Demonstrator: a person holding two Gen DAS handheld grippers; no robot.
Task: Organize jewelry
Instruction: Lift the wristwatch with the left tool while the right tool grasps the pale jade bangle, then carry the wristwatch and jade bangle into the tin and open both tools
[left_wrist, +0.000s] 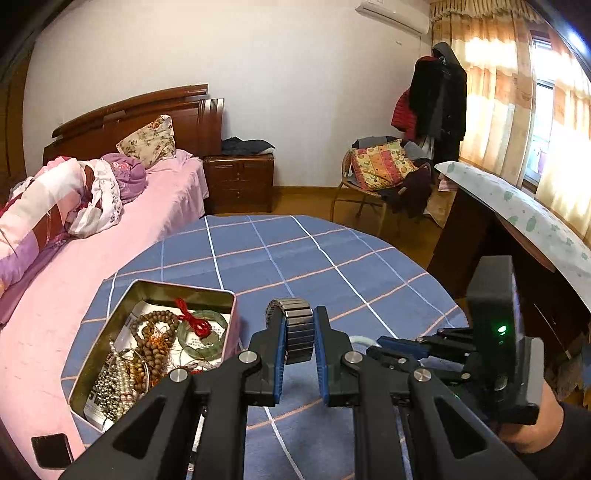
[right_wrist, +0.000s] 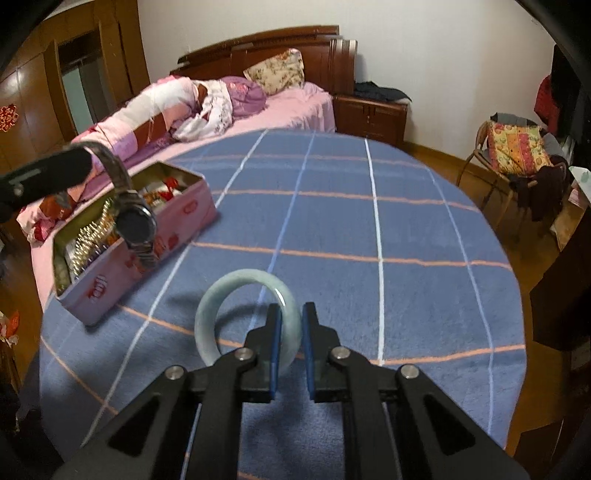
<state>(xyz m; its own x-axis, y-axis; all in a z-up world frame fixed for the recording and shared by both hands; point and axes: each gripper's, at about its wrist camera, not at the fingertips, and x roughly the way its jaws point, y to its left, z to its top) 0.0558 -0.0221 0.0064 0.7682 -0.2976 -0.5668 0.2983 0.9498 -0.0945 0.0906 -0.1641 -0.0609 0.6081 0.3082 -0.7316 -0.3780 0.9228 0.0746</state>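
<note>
The left claw (left_wrist: 298, 334) pinches a watch (left_wrist: 295, 328) by its band – the right claw (right_wrist: 291, 328) pinches a pale green bangle (right_wrist: 248, 319) over the blue cloth (right_wrist: 369, 229), near the tin (right_wrist: 147, 243).

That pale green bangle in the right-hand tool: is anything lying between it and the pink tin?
Nothing lies on the blue cloth between the bangle and the pink tin. But the watch, held by the left gripper, hangs in front of the open tin and could crowd that approach.

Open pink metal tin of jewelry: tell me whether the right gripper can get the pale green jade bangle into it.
Probably yes: the right gripper grips the bangle, and the tin stands open nearby.
</note>
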